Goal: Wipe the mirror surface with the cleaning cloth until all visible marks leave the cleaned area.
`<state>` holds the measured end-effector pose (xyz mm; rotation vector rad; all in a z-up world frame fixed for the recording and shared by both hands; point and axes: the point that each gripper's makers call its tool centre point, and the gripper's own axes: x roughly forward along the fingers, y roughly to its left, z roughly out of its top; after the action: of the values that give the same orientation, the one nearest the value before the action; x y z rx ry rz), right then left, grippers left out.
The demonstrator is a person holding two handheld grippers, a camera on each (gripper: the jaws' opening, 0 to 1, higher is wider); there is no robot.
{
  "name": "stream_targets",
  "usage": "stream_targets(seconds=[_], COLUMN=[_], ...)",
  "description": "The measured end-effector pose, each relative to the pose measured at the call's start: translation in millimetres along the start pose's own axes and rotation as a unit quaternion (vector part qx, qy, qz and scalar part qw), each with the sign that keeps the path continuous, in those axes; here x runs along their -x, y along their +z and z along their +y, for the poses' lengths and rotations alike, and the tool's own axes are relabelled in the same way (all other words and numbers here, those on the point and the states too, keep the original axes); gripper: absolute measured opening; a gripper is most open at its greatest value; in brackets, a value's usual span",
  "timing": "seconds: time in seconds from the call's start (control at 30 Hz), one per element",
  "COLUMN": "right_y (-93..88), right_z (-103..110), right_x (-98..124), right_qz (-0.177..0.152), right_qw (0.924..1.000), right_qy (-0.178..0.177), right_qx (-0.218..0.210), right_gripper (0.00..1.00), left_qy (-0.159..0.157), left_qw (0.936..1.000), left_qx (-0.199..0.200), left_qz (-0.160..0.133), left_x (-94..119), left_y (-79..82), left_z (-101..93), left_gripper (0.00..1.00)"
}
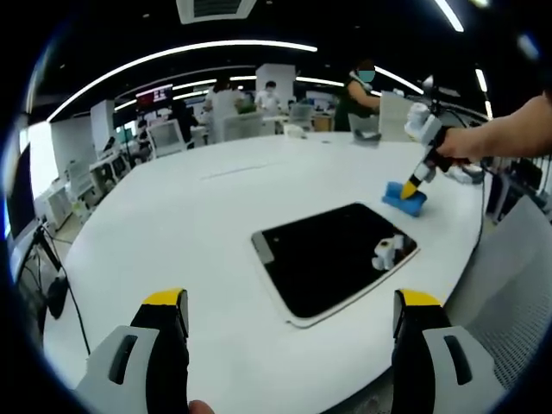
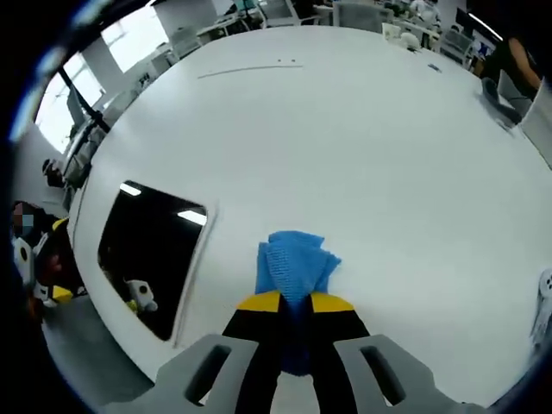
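Note:
A dark rectangular mirror [image 1: 332, 254] with a white rim lies flat on the white table [image 1: 190, 224]; the same mirror [image 2: 151, 250] sits at the left of the right gripper view, reflecting ceiling lights. A blue cleaning cloth [image 2: 296, 266] rests on the table just beyond the mirror's edge, and my right gripper [image 2: 295, 302] is shut on its near end. In the left gripper view that cloth [image 1: 405, 199] lies past the mirror's far right corner under the right gripper [image 1: 417, 183], held by a person's hand. My left gripper [image 1: 291, 304] hovers open before the mirror, holding nothing.
Office chairs, desks and several people stand beyond the table's far edge [image 1: 259, 138]. A grey chair back [image 1: 509, 285] sits close at the right. The table edge curves near the mirror [image 2: 129, 345].

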<state>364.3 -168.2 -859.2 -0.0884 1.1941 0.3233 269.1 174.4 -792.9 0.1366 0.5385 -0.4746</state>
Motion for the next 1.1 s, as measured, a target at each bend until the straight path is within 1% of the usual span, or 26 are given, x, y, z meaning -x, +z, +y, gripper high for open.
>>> stream_targets(seconds=[0.13, 0.27, 0.37, 0.5, 0.63, 0.73, 0.8, 0.9, 1.03, 1.07, 1.1], right_y=[-7.1, -7.0, -7.6, -7.3, -6.9, -7.8, -7.4, -6.6, -5.9, -5.2, -4.1], right_z=[0.8, 0.8, 2.1, -0.1, -0.9, 1.1, 0.6, -0.3, -0.8, -1.6, -1.7], right_x=[-1.4, -2.7, -1.2, -1.2, -0.4, 1.7, 1.8, -0.1, -0.8, -2.4, -2.8], right_qz=[0.007, 0.004, 0.006, 0.01, 0.006, 0.007, 0.009, 0.017, 0.026, 0.028, 0.026], right_qw=[1.0, 0.9999, 0.9995, 0.9995, 0.9998, 0.9995, 0.9996, 0.9991, 0.9991, 0.9987, 0.9979], right_qy=[-0.004, -0.009, -0.014, -0.017, -0.013, -0.009, -0.006, -0.003, -0.007, -0.007, -0.006], right_qx=[0.004, 0.008, 0.026, 0.026, 0.017, 0.03, 0.024, 0.04, 0.033, 0.041, 0.059], right_gripper=[0.06, 0.06, 0.07, 0.07, 0.07, 0.07, 0.07, 0.07, 0.07, 0.07, 0.07], left_qy=[0.001, -0.003, -0.005, -0.006, -0.008, -0.006, -0.006, -0.006, -0.001, -0.001, -0.001], left_qw=[1.0, 1.0, 1.0, 1.0, 1.0, 1.0, 1.0, 1.0, 0.9999, 0.9999, 1.0], left_qx=[0.002, -0.003, -0.002, 0.0, -0.002, 0.003, 0.003, 0.002, 0.01, 0.01, 0.01], left_qz=[-0.001, -0.002, -0.002, -0.005, -0.005, -0.005, -0.004, -0.001, -0.002, -0.002, -0.003], left_x=[0.7, -0.1, -0.9, -0.7, -0.9, -1.2, -1.2, -1.3, -0.4, -0.5, -0.2], left_y=[0.3, 0.7, 0.6, 1.3, 2.2, 1.2, 0.8, 0.0, -0.2, -0.2, 0.5], left_z=[1.2, 0.1, -0.3, -0.5, -1.6, -0.8, -0.8, -1.3, -0.1, 0.0, -0.1], left_gripper=[0.99, 0.99, 0.99, 0.99, 0.99, 0.99, 0.99, 0.99, 0.99, 0.99, 0.99])
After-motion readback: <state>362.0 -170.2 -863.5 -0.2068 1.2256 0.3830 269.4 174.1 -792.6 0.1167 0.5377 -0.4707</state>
